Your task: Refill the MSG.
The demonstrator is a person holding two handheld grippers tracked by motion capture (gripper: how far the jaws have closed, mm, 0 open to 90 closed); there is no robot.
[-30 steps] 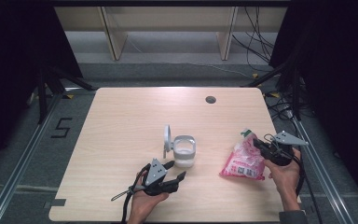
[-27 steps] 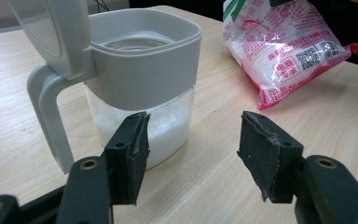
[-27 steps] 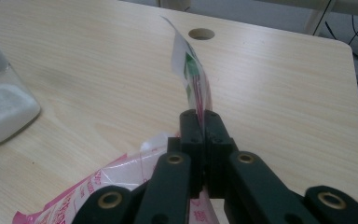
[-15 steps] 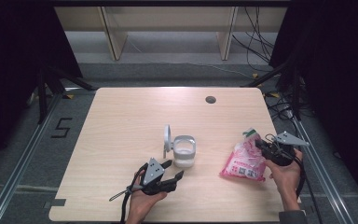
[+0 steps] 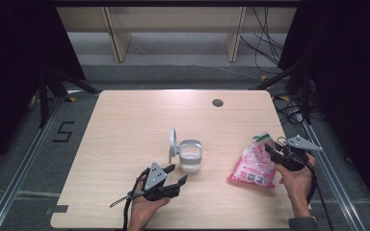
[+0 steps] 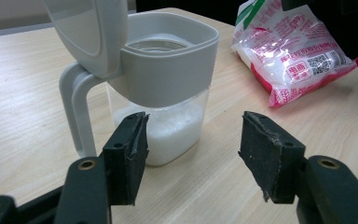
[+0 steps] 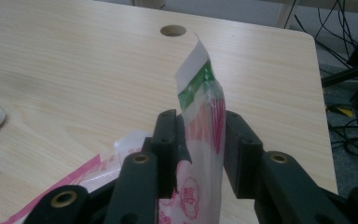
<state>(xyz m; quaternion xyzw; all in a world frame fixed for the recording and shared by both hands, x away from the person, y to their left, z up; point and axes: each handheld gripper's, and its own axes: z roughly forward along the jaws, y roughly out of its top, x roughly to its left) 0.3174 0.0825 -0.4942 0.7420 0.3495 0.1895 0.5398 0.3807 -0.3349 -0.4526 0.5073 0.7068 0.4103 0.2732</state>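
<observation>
In the high view a light wooden table [image 5: 125, 144] takes up the middle of the frame; at its centre stands a clear container [image 5: 191, 157] with a grey collar and a hinged lid [image 5: 173, 141] tipped up on its left, a white granular fill lying in its lower part; at centre right lies a pink and white bag [image 5: 256, 166], its green-striped top lifted toward the right gripper [image 5: 275, 151] at the right edge; the left gripper [image 5: 175, 174] sits at lower centre, just below the container and apart from it, jaws spread with nothing between them

In the left gripper view the container [image 6: 165, 93] stands in the upper middle, its lid [image 6: 88, 32] raised at upper left, the grey handle running down its left side; white grains fill about the bottom third; the two black pads [image 6: 133, 149] stand wide apart in the lower frame, short of the container and touching nothing; the bag [image 6: 291, 51], holding white grains, lies at upper right

In the right gripper view the bag's top [image 7: 205, 107] rises through the centre between the two jaws; the jaws have just been opening, and whether the pads press on the plastic I cannot tell; a round hole [image 7: 173, 31] in the table sits at top centre
</observation>
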